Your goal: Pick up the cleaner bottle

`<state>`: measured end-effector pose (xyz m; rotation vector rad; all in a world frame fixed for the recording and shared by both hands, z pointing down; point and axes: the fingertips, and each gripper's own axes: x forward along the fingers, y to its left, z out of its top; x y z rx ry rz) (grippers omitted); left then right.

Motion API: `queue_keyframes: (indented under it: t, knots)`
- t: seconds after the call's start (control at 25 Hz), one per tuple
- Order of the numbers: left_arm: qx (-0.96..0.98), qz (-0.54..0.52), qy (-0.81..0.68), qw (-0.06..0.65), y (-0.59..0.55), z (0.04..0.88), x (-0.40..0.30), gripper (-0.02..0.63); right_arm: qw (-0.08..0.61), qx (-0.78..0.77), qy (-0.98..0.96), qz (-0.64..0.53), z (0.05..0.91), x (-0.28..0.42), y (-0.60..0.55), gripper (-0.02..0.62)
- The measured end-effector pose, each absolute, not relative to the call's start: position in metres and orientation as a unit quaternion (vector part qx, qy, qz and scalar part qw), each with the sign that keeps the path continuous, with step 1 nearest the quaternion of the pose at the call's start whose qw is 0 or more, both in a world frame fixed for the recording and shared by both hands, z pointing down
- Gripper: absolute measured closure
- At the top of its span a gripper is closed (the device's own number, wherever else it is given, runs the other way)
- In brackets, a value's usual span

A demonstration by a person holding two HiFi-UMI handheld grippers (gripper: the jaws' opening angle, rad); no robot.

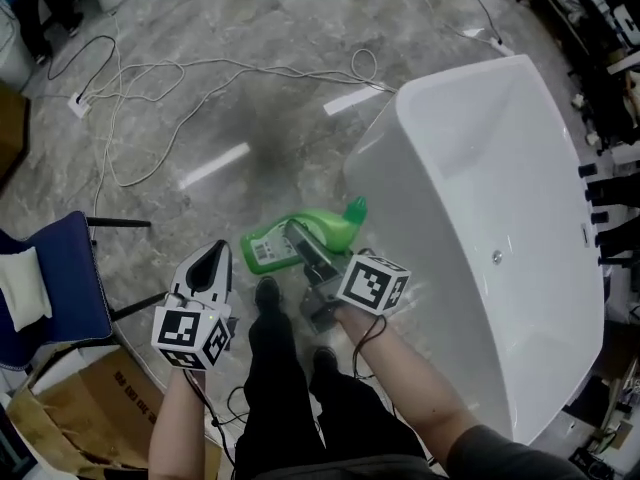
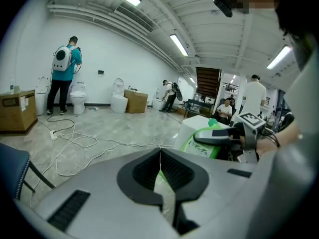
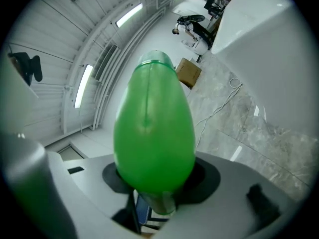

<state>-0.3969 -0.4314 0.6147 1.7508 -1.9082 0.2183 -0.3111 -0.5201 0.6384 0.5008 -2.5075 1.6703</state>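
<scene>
The green cleaner bottle (image 1: 300, 236) with a white label is held up off the floor, lying sideways with its cap toward the bathtub. My right gripper (image 1: 303, 248) is shut on the bottle's body. In the right gripper view the bottle (image 3: 153, 128) fills the middle, and the jaws of the gripper (image 3: 154, 185) clamp its lower part. My left gripper (image 1: 212, 260) hangs to the left of the bottle, shut and holding nothing. From the left gripper view its jaws (image 2: 160, 156) meet in a thin line, and the bottle (image 2: 203, 146) shows beyond them to the right.
A white bathtub (image 1: 455, 98) stands on the right, close to the bottle. White cables (image 1: 150, 73) trail over the grey marble floor. A blue chair (image 1: 60, 273) and a cardboard box (image 1: 95, 408) are at the lower left. People and toilets (image 2: 79, 97) stand far off.
</scene>
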Motion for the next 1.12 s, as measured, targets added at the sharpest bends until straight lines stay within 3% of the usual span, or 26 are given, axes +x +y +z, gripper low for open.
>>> queue_keyframes:
  t: [0.4, 1.12]
  knots:
    - [0.622, 0.036, -0.734, 0.269, -0.358, 0.518, -0.31, 0.591, 0.023, 0.177, -0.828, 0.531, 0.52, -0.234, -0.488, 0.403]
    - [0.626, 0.012, -0.741, 0.243, -0.288, 0.46, -0.257, 0.591, -0.016, 0.168, -0.839, 0.518, 0.447, -0.167, -0.408, 0.402]
